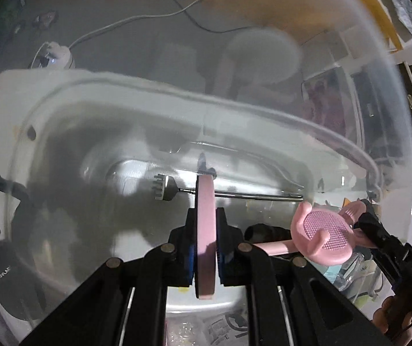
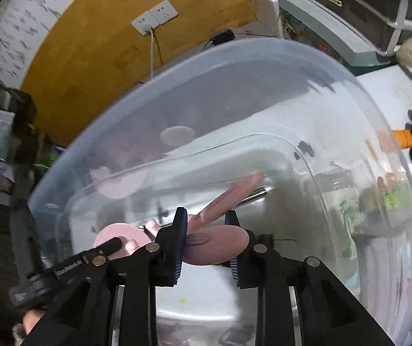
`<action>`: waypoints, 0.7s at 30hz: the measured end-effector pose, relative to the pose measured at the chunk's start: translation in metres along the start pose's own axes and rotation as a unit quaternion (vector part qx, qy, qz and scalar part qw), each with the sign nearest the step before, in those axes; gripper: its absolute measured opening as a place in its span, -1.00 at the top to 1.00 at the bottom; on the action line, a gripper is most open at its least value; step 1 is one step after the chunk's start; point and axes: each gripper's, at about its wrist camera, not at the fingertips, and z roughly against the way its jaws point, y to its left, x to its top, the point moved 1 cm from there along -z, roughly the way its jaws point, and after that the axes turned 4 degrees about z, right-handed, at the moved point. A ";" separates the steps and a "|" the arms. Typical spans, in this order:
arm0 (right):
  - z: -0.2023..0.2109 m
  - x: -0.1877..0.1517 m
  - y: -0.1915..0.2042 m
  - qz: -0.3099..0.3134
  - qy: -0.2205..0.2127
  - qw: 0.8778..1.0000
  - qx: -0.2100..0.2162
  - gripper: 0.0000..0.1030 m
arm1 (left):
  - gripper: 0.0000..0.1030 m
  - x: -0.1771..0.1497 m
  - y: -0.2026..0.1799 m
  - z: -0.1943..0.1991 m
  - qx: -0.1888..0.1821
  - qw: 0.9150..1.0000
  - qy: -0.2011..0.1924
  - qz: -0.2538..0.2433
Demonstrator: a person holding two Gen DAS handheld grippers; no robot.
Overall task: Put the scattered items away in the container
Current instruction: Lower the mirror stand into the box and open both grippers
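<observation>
Left tool clamps a pink disc edge-on; right tool grips a pink rabbit-eared brush inside the clear plastic bin.

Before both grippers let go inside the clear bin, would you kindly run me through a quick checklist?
1. Left gripper shut on the pink disc, held edge-on: ok.
2. Right gripper shut on the pink brush: ok.
3. Both items inside the clear bin walls: ok.
4. Drop spot under the disc: the metal telescopic rod lies just beyond; cannot tell.
5. Grippers apart from each other: close, not touching; ok.
6. Height above the bin floor: cannot tell.
</observation>
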 end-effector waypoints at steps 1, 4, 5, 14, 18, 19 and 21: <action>-0.002 0.000 0.000 0.004 0.002 1.000 -0.008 0.45 | 0.77 0.000 0.000 -0.003 0.000 1.000 0.003 0.002; -0.007 0.001 0.001 0.015 0.008 0.999 -0.034 0.43 | 0.77 0.000 0.002 -0.010 -0.002 1.000 0.013 0.007; -0.008 0.001 0.001 0.016 0.009 0.999 -0.039 0.42 | 0.77 0.001 0.000 -0.010 -0.003 1.000 0.014 0.009; -0.021 0.002 0.011 0.053 0.038 0.994 -0.088 -0.06 | 0.77 0.005 -0.006 -0.019 0.008 1.000 0.007 0.004; -0.024 0.002 0.017 0.069 0.044 0.993 -0.082 -0.28 | 0.76 0.007 -0.010 -0.026 0.012 1.000 0.004 0.004; -0.023 0.002 0.020 0.075 0.042 0.993 -0.084 -0.29 | 0.75 0.007 -0.010 -0.027 0.013 1.000 0.003 0.004; -0.022 0.000 0.021 0.084 0.043 0.992 -0.087 -0.31 | 0.75 0.008 -0.012 -0.030 0.012 1.000 0.002 0.004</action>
